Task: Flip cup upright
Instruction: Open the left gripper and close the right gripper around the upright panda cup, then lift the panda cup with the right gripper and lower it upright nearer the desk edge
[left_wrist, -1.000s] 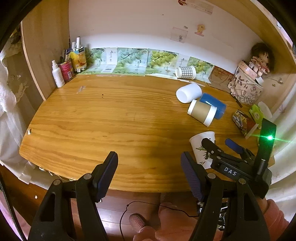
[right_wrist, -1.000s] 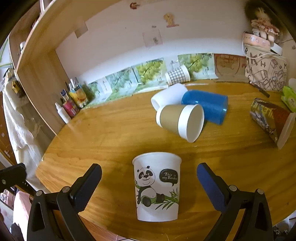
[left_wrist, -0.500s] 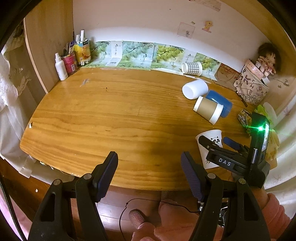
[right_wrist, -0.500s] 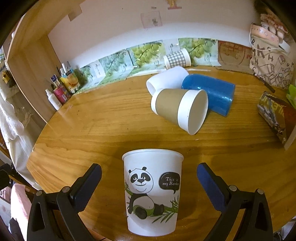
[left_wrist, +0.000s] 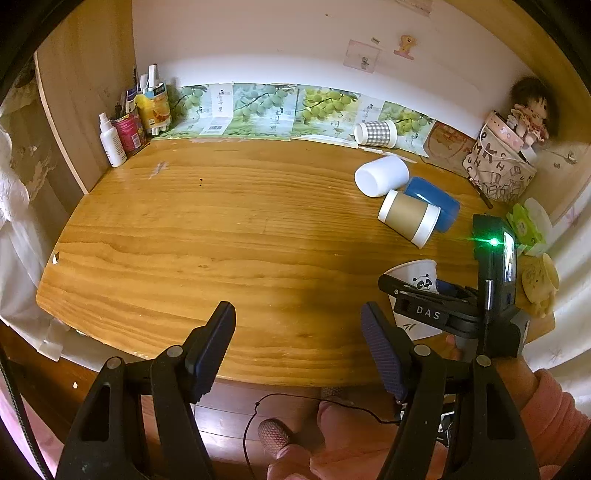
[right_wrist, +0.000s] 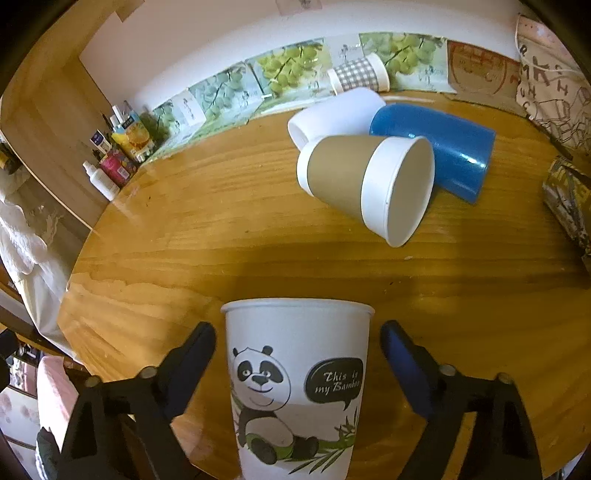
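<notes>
The right gripper (right_wrist: 297, 354) is wide open with the panda cup (right_wrist: 297, 384) standing upright between its fingers, not touching them. The left gripper (left_wrist: 297, 349) is open and holds nothing, near the table (left_wrist: 221, 229) edge. Farther back, a brown cup (right_wrist: 364, 184), a blue cup (right_wrist: 436, 147) and a white cup (right_wrist: 332, 110) lie on their sides.
</notes>
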